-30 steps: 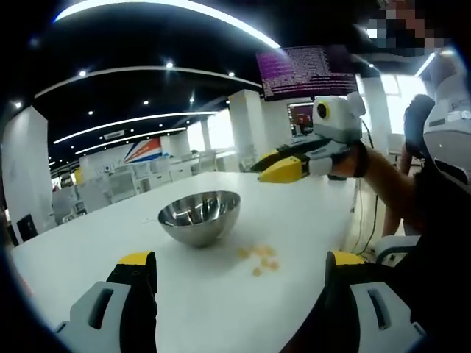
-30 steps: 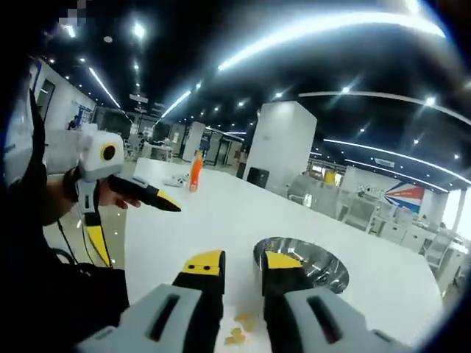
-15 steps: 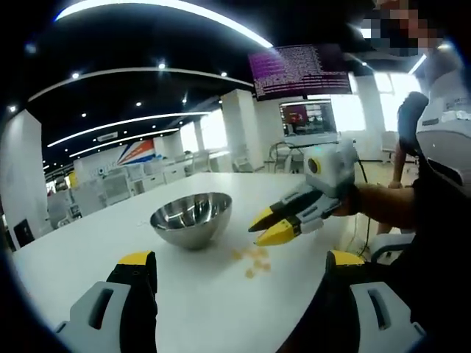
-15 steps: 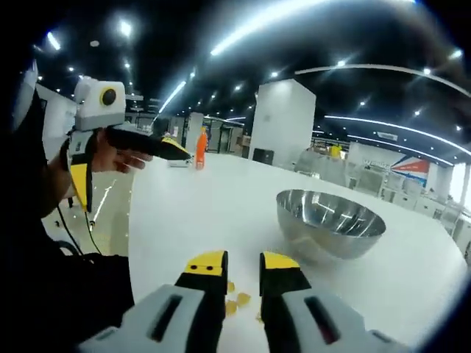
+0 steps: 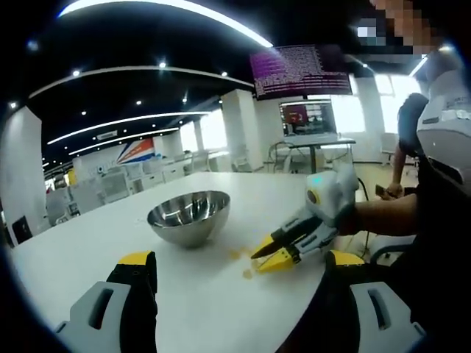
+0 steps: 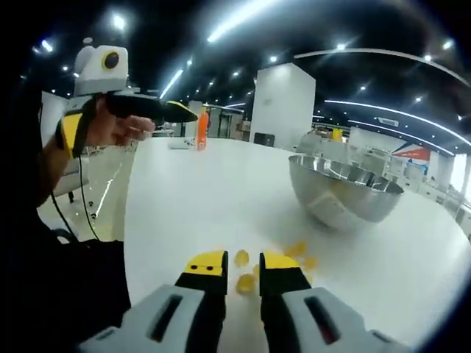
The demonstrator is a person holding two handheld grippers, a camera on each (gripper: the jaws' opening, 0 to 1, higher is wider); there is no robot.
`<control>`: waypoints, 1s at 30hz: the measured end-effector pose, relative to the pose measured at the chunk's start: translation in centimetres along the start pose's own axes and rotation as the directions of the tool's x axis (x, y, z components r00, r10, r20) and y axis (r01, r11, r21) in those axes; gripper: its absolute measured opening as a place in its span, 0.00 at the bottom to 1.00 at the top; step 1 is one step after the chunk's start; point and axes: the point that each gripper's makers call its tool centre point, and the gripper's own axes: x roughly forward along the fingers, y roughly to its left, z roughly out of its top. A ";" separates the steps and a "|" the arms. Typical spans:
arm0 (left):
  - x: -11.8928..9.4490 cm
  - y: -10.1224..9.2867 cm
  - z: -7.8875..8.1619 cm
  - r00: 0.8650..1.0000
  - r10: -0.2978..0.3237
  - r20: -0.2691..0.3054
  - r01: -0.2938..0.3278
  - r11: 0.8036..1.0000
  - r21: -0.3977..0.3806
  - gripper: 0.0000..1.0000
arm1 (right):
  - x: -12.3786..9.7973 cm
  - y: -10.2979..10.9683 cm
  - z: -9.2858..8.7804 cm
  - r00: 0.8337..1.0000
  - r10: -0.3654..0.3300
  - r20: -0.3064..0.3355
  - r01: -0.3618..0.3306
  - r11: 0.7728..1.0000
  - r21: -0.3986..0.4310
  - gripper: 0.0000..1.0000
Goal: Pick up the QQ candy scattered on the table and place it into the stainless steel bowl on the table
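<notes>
right gripper (image 6: 243,267), yellow-tipped, low over the white table (image 6: 184,206), jaws narrowly parted around one small yellow qq candy (image 6: 245,283); contact cannot be told. more candies at its 1 o'clock. shiny stainless steel bowl (image 6: 344,195) beyond, at 2 o'clock. left gripper (image 5: 235,268) held wide open, grasping nothing.

Open-plan office: rows of desks (image 5: 132,180); monitor (image 5: 305,118); strip ceiling lights (image 5: 132,121).
</notes>
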 end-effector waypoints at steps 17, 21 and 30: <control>-0.1 0.2 0.0 1.000 -0.004 0.004 0.004 1.000 -0.007 0.95 | 0.4 0.1 -0.4 1.000 -0.014 0.011 0.014 1.000 -0.021 0.17; 0.0 0.6 -0.3 1.000 0.001 -0.002 -0.001 1.000 -0.010 0.95 | 0.4 0.1 -0.4 1.000 -0.018 0.014 0.018 0.999 -0.035 0.17; -0.3 1.0 -0.3 1.000 0.014 -0.001 -0.014 1.000 -0.013 0.95 | 0.4 0.1 -0.4 1.000 -0.021 0.023 0.022 0.998 -0.052 0.17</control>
